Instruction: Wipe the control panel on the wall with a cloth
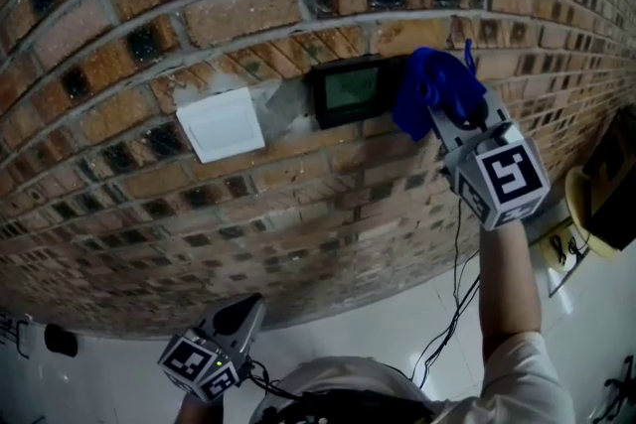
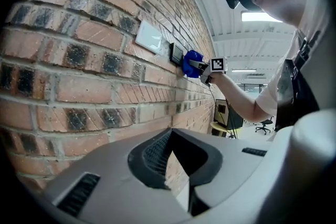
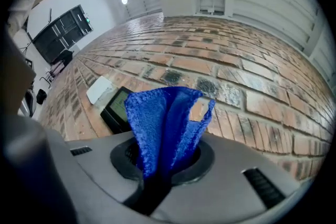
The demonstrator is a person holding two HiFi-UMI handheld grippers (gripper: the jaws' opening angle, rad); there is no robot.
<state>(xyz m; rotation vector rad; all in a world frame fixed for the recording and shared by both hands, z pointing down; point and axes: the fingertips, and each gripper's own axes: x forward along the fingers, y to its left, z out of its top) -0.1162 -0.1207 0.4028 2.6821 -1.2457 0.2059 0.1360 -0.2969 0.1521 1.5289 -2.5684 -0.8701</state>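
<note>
Right tongs (image 3: 163,168): squeezed tight on the blue cloth (image 3: 164,120), which sticks up out of them in a loose fold.
Left tongs (image 2: 177,160): down low by the bricks, open a little way, with nothing in them.
Control panel (image 1: 348,89): a small dark box with a pale green screen, fixed on the brick wall (image 1: 248,10).
White plate (image 1: 221,123): a flat white square on the wall, left of the panel, with a grey patch between them.
Where the cloth is: held up at the right edge of the panel. In the head view it looks to touch that side, but I cannot tell how hard it presses.
Step now: I think the wiping is at the right side of the panel. Most of the screen is not covered by the cloth.
How to do it well: push the soft fold flat on the panel, not the hard tips of the tongs. Slide it slowly sideways across the screen, then along the top and bottom edges. Press gently, so no button gets pushed by mistake.
Watch out: the bricks are rough and could snag the cloth, so stay on the panel. Squeeze firmly so the cloth does not slip out.
Job for the left tongs: none that I can see. They are best kept low and out of the way.
</note>
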